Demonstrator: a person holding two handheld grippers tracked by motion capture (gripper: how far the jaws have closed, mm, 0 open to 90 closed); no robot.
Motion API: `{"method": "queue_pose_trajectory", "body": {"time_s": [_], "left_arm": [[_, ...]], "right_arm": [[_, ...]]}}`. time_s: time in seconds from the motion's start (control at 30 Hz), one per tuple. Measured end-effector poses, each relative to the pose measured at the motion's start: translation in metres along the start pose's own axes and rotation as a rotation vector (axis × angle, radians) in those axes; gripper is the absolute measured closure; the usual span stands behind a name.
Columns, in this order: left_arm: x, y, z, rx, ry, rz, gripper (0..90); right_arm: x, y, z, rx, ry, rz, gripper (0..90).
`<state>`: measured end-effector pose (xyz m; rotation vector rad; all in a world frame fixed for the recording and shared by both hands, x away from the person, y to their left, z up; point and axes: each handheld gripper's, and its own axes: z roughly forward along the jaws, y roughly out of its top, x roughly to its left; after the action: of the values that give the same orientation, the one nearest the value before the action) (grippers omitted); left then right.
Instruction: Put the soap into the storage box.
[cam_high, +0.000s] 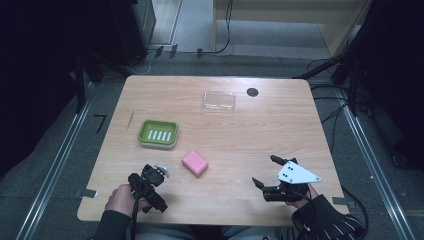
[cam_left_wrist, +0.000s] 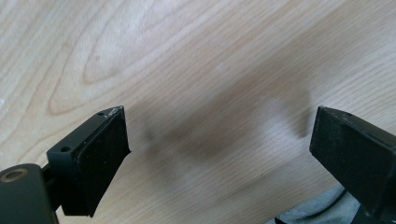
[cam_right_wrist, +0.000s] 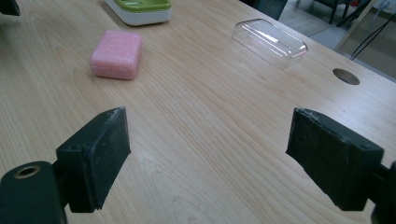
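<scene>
A pink bar of soap (cam_high: 194, 163) (cam_right_wrist: 116, 53) lies on the wooden table (cam_high: 240, 135), near the front middle. Behind it to the left stands a green soap dish (cam_high: 158, 133) (cam_right_wrist: 140, 8) with a white base. A clear plastic lid (cam_high: 219, 100) (cam_right_wrist: 270, 42) rests toward the back. My left gripper (cam_high: 142, 173) (cam_left_wrist: 219, 126) is open at the front left, left of the soap, its jaws wide over bare wood. At the front right my right gripper (cam_high: 264, 170) (cam_right_wrist: 208, 123) is open too, facing the soap and lid, nothing between its jaws.
A dark round hole (cam_high: 252, 92) (cam_right_wrist: 346, 76) sits in the tabletop right of the lid. Cables (cam_high: 330, 100) run over the floor around the table's back and right side. A thin stick (cam_high: 131, 119) lies near the table's left edge.
</scene>
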<state>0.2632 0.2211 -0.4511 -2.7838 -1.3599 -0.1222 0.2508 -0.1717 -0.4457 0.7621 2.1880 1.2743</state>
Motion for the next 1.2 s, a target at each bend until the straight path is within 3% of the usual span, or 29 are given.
{"method": "queue_pose_trajectory", "body": {"time_s": [0.33,1.2], "left_arm": [[-0.005,0.011,-0.006,-0.033,-0.031,0.030,5.0],[-0.013,0.054,-0.014,-0.098,-0.037,0.086,4.6]], "right_arm": [[0.000,0.000,0.000,0.002,0.001,0.001,13.8],[0.000,0.000,0.000,0.001,0.002,0.000,13.8]]}}
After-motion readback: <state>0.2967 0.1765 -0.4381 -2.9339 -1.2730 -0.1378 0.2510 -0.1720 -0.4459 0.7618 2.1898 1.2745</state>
